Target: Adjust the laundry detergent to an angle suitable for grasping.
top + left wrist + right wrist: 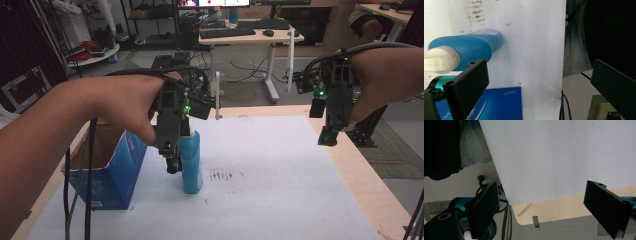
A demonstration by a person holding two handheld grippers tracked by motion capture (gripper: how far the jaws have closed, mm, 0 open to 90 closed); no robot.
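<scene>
Bottle point(191, 162) stands upright on the white sheet point(260, 165) covering the counter point(367, 170), just right of the open blue box point(107, 172). We see the left hand-held gripper point(172, 159) beside the bottle's top, jaws spread wide, grasping nothing. Right hand-held gripper point(330, 135) hangs released over the counter's right edge, well apart.

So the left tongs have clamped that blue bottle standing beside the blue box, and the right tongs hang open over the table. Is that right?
Not quite: the left tongs are open, as the left gripper view shows, with the blue bottle outside their jaws. It does stand beside the blue box, and the right tongs hang open.
</scene>
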